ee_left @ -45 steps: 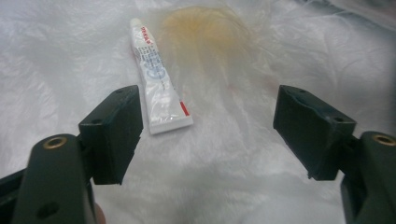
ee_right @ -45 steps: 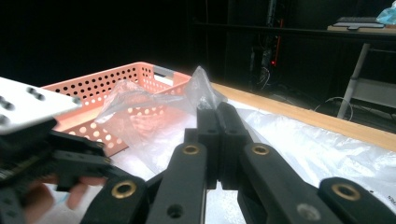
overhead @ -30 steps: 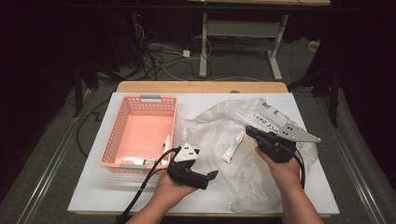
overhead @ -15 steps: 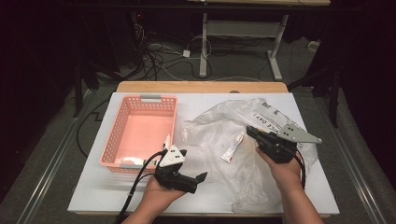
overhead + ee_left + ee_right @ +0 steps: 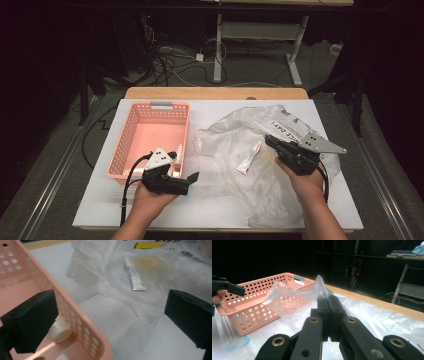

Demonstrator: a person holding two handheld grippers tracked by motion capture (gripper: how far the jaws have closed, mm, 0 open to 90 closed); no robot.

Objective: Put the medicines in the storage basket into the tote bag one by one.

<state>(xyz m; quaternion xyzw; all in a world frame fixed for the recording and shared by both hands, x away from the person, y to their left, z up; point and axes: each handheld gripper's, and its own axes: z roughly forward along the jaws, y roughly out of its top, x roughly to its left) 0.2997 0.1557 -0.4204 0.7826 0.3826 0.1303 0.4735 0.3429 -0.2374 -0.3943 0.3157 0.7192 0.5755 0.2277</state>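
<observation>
The right gripper (image 5: 274, 143) has its two black jaws pressed together, pinching a thin fold of the see-through crinkly plastic bag (image 5: 240, 132) and holding it up off the white table (image 5: 220, 205). The left gripper (image 5: 190, 179) has its jaws spread wide with nothing between them, near the pink plastic basket with holes (image 5: 150, 135). A small white tube (image 5: 249, 157) lies on the bag, between both grippers. A little white cap (image 5: 60, 330) sits inside the basket.

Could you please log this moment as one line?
right gripper: shut on plastic bag | left gripper: open beside basket | tube: on bag
</observation>
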